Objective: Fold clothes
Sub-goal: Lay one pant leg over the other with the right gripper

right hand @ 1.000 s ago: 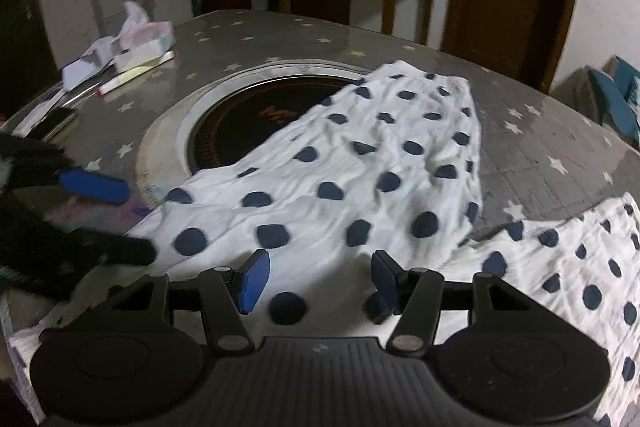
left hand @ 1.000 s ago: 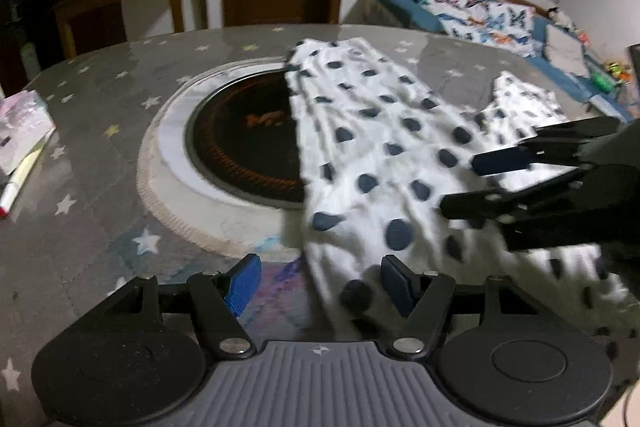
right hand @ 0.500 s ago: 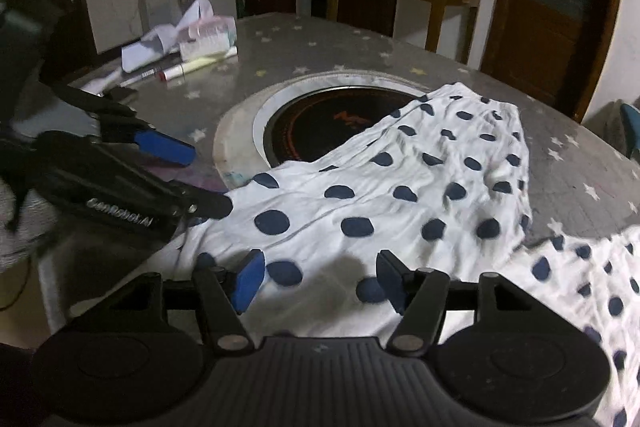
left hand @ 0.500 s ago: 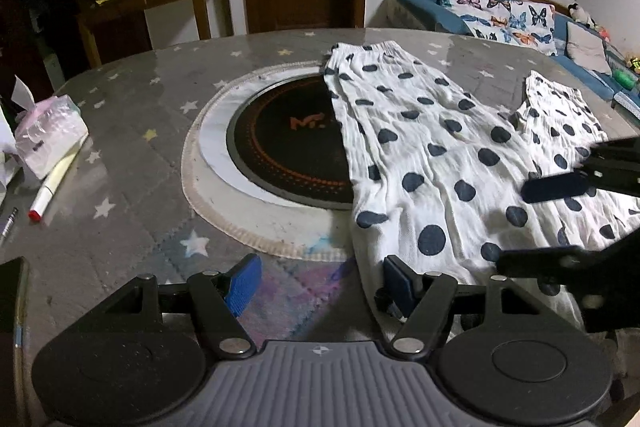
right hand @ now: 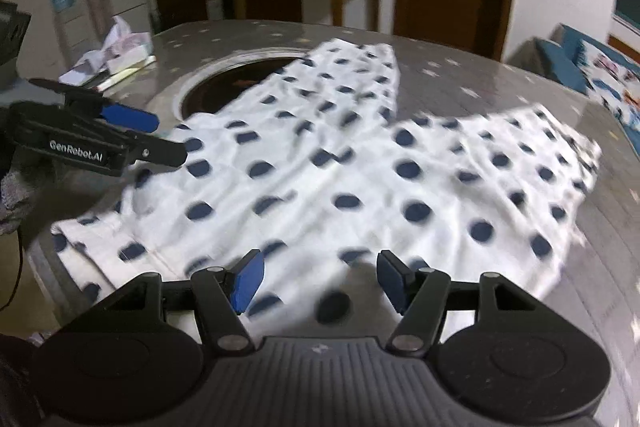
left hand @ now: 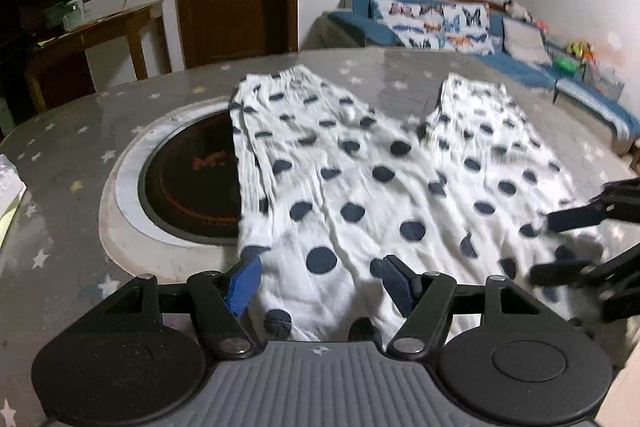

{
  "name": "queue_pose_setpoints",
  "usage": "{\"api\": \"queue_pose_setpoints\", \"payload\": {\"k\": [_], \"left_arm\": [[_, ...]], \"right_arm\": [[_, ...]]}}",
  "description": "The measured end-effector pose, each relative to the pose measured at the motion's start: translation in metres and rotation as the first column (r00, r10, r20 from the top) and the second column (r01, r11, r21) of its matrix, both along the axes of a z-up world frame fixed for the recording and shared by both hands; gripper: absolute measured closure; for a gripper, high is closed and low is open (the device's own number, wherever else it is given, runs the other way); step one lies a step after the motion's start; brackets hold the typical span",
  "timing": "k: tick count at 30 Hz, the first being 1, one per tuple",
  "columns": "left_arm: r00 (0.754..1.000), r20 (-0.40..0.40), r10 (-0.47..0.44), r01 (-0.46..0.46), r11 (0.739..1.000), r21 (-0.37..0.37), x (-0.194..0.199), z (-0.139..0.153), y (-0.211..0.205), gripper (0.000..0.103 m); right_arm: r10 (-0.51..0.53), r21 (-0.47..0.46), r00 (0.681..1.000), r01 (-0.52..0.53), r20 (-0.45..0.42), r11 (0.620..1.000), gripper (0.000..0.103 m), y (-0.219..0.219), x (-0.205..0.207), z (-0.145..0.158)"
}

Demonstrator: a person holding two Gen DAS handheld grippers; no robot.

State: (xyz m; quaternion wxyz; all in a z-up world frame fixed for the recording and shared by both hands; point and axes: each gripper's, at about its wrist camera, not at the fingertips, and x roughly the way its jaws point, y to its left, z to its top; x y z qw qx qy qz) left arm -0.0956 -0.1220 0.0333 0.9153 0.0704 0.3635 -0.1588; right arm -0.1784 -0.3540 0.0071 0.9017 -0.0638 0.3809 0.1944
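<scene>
White cotton trousers with navy polka dots (left hand: 360,187), spread flat on grey star-print table (left hand: 80,131)
Left gripper (left hand: 320,281), right gripper (right hand: 318,277): both jaws wide, empty, poised above waistband, likely for grasping

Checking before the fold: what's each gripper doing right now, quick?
Left gripper: open, jaws apart over the near edge of the pants, holding nothing.
Right gripper: open, holding nothing.

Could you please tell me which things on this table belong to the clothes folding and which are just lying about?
For the job:
- polka-dot trousers, spread flat
- left claw, open
- right claw, open

Lying about:
- round hob set in the table, partly under one trouser leg
- tissue pack
- papers beside it
</scene>
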Motion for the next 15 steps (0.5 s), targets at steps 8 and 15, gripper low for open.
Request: {"api": "queue_pose_setpoints", "payload": {"k": [8, 15], "left_arm": [[0.999, -0.024, 0.047, -0.046, 0.998, 0.044, 0.006, -0.014, 0.014, 0.034], [1.0, -0.006, 0.023, -0.023, 0.998, 0.05, 0.003, -0.004, 0.013, 0.034]], "right_arm": [[-0.087, 0.038, 0.996, 0.087, -0.015, 0.995, 0.039, -0.029, -0.014, -0.007], [-0.098, 0.079, 0.995, 0.1, -0.031, 0.992, 0.039, -0.048, 0.0, 0.008]]}}
